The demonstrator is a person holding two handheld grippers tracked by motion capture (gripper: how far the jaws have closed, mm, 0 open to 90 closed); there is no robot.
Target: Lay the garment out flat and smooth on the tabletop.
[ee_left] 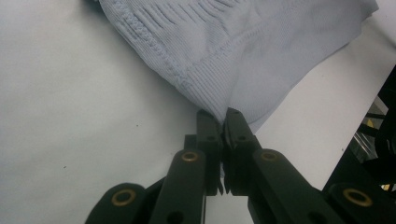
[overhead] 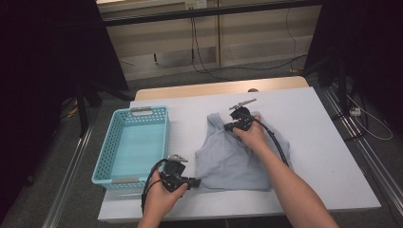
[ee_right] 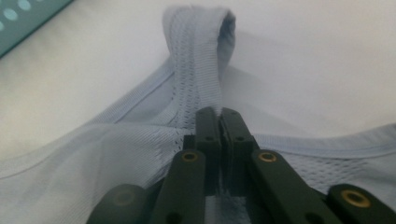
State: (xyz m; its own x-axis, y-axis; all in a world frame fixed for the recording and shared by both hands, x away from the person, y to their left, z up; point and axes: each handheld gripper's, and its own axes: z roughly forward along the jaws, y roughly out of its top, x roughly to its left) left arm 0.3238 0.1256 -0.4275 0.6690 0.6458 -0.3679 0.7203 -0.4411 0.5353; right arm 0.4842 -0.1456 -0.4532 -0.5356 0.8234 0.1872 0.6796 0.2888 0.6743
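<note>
With both grippers clamped on the grey top [overhead: 237,156], left gripper [overhead: 194,181] on its hem corner, right gripper [overhead: 229,127] on a strap (opposite ends), it's probably set for folding.

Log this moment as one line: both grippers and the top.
left gripper: shut on top's hem corner | right gripper: shut on strap | top: flat on table

A white surface [overhead: 313,142] with a wooden far edge stands on grey floor [overhead: 266,71], black curtains [overhead: 47,57] at both sides, cables [overhead: 199,52] trailing before a pale panelled wall [overhead: 256,33].
</note>
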